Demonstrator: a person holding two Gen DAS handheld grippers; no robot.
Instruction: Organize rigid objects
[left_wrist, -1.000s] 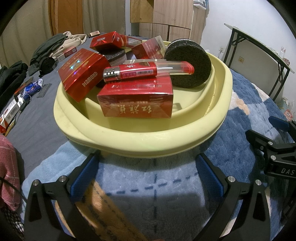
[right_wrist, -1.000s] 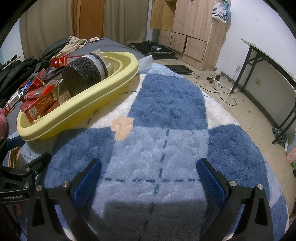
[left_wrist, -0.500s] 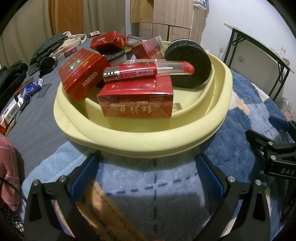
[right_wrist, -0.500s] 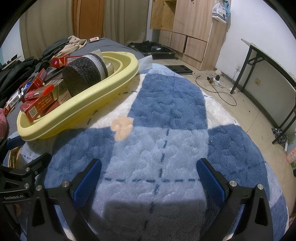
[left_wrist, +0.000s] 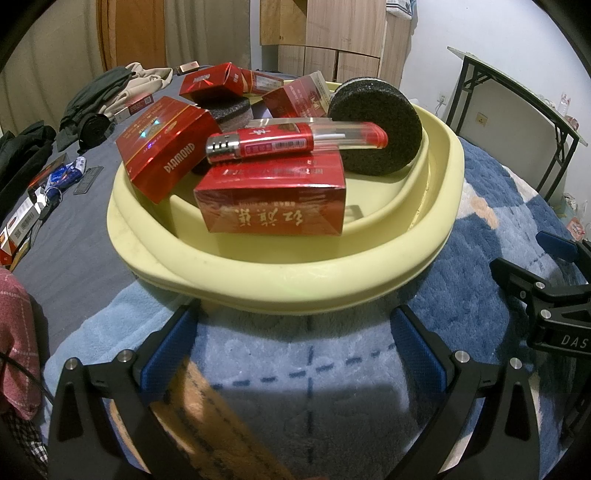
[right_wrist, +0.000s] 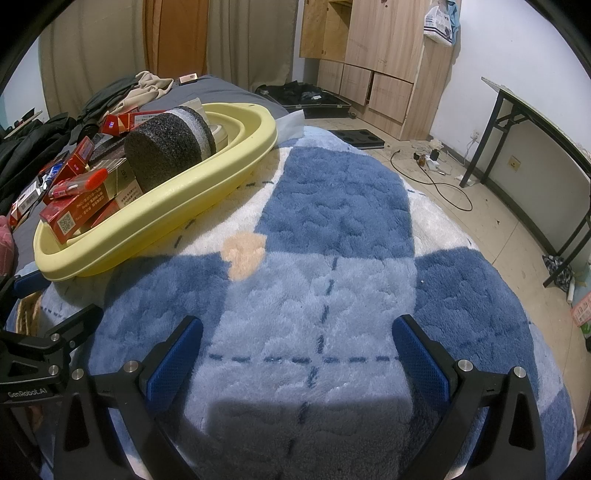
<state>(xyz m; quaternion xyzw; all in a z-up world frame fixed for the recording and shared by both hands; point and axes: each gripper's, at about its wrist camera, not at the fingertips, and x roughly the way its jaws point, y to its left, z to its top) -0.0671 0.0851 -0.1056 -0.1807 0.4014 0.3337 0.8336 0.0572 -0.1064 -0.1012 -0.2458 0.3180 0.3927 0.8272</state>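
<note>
A yellow basin (left_wrist: 295, 280) sits on a blue patchwork blanket (right_wrist: 332, 258), heaped with red cigarette boxes and dark foam discs. The left gripper (left_wrist: 299, 339) hovers just short of the basin's near rim, jaws spread wide and holding nothing; the right gripper (right_wrist: 295, 350) hangs beside the basin over bare blanket, likewise released and empty. Inside the basin, a red lighter (left_wrist: 291, 142) lies across the top of the front red box (left_wrist: 273, 203), its clear end against a black foam disc (left_wrist: 380, 125) propped on edge. The risk, by the look of it: the lighter is merely balanced, so any nudge to the box or the basin could roll it off, and the disc could topple. Nothing has shifted from half a second earlier; both grippers remain parked.
</note>
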